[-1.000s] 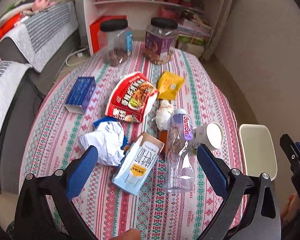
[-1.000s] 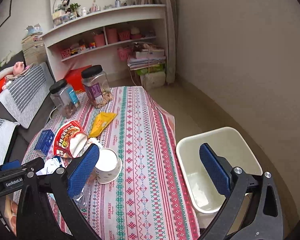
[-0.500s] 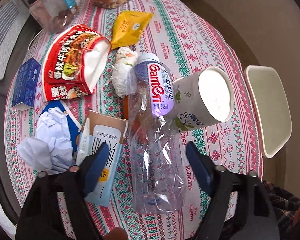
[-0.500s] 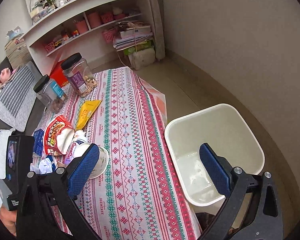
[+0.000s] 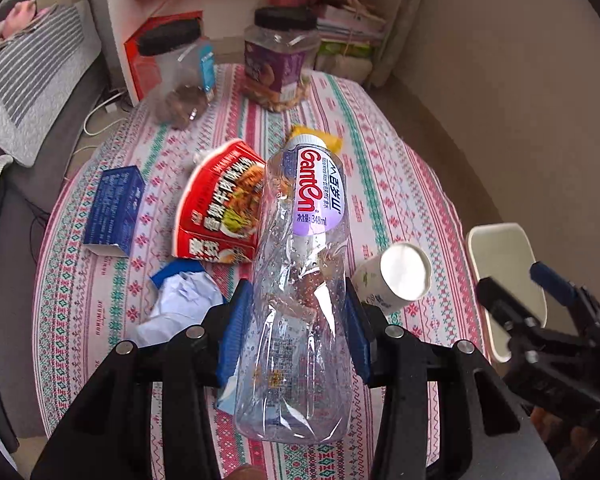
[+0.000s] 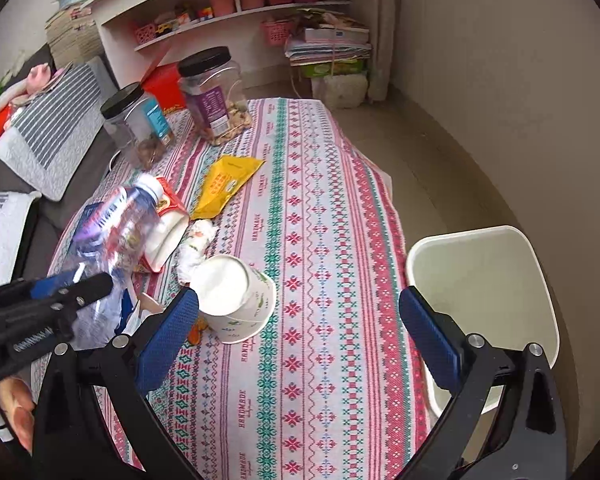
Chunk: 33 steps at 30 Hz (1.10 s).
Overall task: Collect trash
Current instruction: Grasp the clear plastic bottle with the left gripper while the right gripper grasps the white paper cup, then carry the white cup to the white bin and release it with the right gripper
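Closing since the earlier frame, the left gripper (image 5: pixel 296 330) clamped the plastic bottle (image 5: pixel 304 280) above the table; right gripper (image 6: pixel 300 336) stayed wide, empty — best carried level to the bin (image 6: pixel 496 256).

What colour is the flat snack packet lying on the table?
Yellow. The flat yellow snack packet shows best in the right wrist view, lying on the striped tablecloth.

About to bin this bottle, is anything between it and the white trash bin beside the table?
Partly: the paper cup lies on its side between the bottle in the left tool and the bin, though the bottle looks lifted above it.
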Each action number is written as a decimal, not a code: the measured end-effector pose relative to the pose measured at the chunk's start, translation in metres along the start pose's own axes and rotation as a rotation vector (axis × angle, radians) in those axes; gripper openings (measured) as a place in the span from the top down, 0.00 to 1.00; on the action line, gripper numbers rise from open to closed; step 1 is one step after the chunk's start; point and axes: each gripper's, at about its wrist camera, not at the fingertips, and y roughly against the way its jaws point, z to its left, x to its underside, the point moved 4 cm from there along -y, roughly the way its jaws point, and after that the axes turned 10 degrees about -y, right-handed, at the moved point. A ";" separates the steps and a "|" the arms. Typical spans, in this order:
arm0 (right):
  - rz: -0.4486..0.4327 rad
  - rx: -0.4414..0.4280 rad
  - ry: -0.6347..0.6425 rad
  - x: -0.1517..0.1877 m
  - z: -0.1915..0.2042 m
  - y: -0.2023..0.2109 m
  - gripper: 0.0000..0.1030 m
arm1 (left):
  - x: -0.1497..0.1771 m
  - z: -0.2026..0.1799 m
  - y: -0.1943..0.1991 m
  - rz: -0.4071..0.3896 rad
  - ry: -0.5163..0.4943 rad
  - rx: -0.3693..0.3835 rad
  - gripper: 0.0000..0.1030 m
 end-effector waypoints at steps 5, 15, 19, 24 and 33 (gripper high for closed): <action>0.038 0.029 0.126 0.006 0.036 -0.024 0.07 | -0.001 0.025 0.015 -0.043 0.068 0.003 0.57; 0.153 -0.011 0.107 0.018 0.040 -0.071 0.39 | 0.004 0.041 0.009 -0.047 0.090 -0.015 0.57; 0.143 -0.037 0.071 0.012 0.040 -0.071 0.49 | 0.001 0.036 0.010 -0.069 0.085 -0.017 0.57; 0.069 -0.064 0.062 -0.001 0.038 -0.052 0.49 | -0.004 0.027 0.014 -0.117 0.070 -0.023 0.57; -0.069 -0.034 -0.005 -0.031 0.001 -0.017 0.49 | -0.012 0.003 0.012 -0.164 0.052 0.000 0.57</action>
